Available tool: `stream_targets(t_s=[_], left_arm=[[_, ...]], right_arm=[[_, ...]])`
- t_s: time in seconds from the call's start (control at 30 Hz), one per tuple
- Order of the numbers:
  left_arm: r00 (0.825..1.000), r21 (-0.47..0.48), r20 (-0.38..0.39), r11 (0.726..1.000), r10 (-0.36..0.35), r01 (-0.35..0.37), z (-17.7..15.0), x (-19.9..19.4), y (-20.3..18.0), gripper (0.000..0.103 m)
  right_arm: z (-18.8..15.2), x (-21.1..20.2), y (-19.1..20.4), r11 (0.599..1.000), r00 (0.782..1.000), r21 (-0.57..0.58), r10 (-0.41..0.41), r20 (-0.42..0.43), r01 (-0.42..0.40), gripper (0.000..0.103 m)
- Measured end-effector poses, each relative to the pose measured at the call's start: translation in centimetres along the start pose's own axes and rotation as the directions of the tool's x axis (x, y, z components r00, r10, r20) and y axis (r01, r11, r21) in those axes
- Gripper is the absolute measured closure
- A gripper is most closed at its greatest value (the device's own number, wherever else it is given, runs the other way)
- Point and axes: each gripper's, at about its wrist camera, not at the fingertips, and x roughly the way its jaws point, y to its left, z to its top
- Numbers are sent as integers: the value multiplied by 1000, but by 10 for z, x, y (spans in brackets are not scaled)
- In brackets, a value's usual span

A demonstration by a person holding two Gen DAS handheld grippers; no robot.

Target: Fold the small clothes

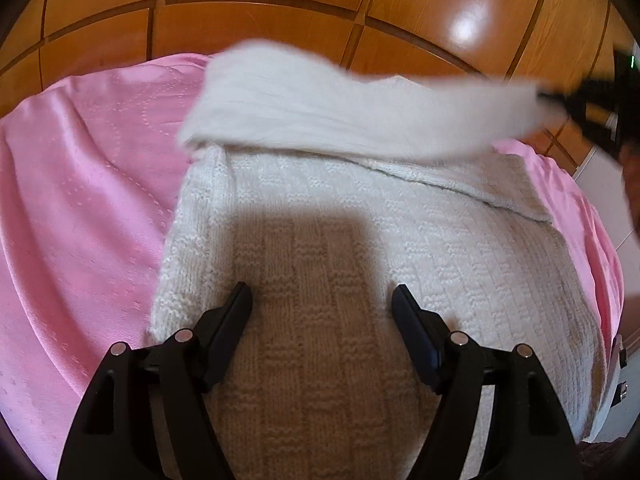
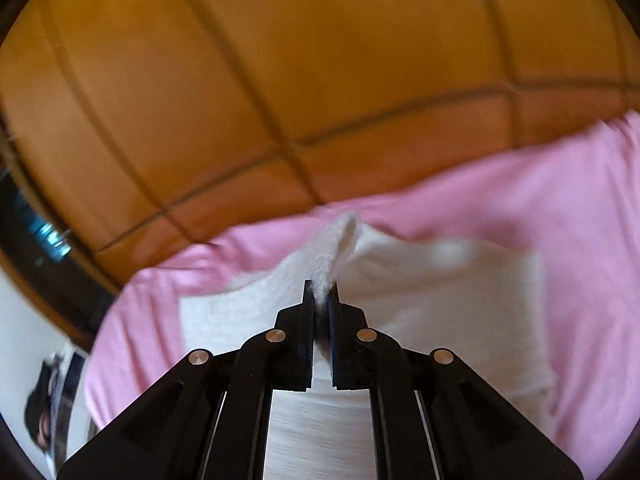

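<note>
White knit sweater (image 1: 400, 248) lies spread on the pink bedcover (image 1: 80, 200), body flat, with a wooden panelled headboard (image 1: 260, 20) beyond its far edge. My right gripper (image 2: 321, 294) has its fingers closed on the end of one sleeve (image 1: 340, 116); knit fibres show pinched between the pads in the right wrist view. From the left wrist view that sleeve stretches, blurred, across the far part of the garment, raised off the body, its right end meeting the right gripper at the frame's right edge. I judge the sleeve is being carried inward so that it lies over the body, the first fold of a sweater. My left gripper (image 1: 322, 300) hangs over the near middle of the body with fingers spread wide and nothing between them. I read this as readiness to pin the cloth, since loose knit drags when one end is pulled.
</note>
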Motion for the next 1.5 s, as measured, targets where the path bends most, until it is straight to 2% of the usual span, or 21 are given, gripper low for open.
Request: stream_targets(t_s=[0.2, 0.27, 0.33, 0.47, 0.53, 0.6, 0.7, 0.83, 0.93, 1.17, 1.23, 1.27, 1.3, 1.33, 1.37, 1.4, 1.43, 1.5], left_arm=[[999, 7, -35, 1000, 13, -13, 4, 1, -3, 31], [998, -4, -55, 1000, 8, -8, 8, 0, -2, 31], [997, -32, -71, 999, -11, 9, 11, -5, 2, 31], [993, -144, -59, 985, -103, 94, 22, -22, 19, 30], [994, -179, -38, 979, -105, 97, 30, -28, 30, 30], [991, -247, 5, 960, -137, 134, 46, -36, 48, 30], [989, -306, 45, 941, -137, 145, 68, -38, 75, 29], [986, -358, 66, 918, -155, 169, 105, -23, 105, 27], [981, -408, 55, 893, -186, 192, 129, 2, 121, 27], [971, -473, 1, 855, -240, 212, 158, 64, 134, 27], [967, -501, -14, 839, -256, 215, 161, 83, 137, 31], [963, -511, -13, 830, -268, 224, 162, 87, 137, 37], [960, -520, -8, 821, -279, 235, 162, 91, 137, 63], [955, -519, -1, 817, -295, 252, 163, 93, 135, 80], [954, -497, 26, 823, -300, 273, 164, 88, 130, 84], [958, -458, 58, 846, -280, 275, 165, 79, 122, 91], [963, -433, 72, 862, -259, 265, 167, 73, 118, 92], [983, -337, 109, 925, -147, 176, 166, 51, 97, 92]], right_arm=[[-30, 48, -68, 985, 986, 113, -122, -111, 134, 98], [-39, 54, -78, 977, 982, 136, -147, -119, 162, 98], [-43, 53, -86, 973, 984, 172, -139, -109, 157, 99], [-45, 56, -83, 977, 977, 95, -178, -115, 189, 99], [-46, 53, -81, 979, 976, 63, -188, -107, 196, 99], [-47, 51, -80, 979, 976, 43, -195, -100, 200, 99], [-44, 43, -77, 979, 978, 27, -198, -72, 200, 99], [-38, 36, -69, 980, 979, -4, -200, -41, 200, 99], [-39, 40, -72, 978, 976, -15, -209, -56, 209, 99], [-45, 52, -82, 976, 972, -15, -219, -88, 218, 99], [-45, 52, -82, 975, 971, -19, -222, -90, 221, 98], [-44, 52, -82, 975, 971, -22, -223, -92, 222, 99], [-44, 52, -82, 975, 970, -26, -224, -93, 222, 99], [-44, 52, -82, 975, 970, -28, -224, -94, 222, 98], [-43, 51, -81, 974, 970, -33, -224, -93, 222, 99], [-42, 47, -79, 973, 970, -38, -228, -83, 226, 99], [-41, 42, -78, 973, 971, -44, -229, -66, 227, 99], [-37, 33, -75, 971, 971, -54, -236, -30, 234, 98]])
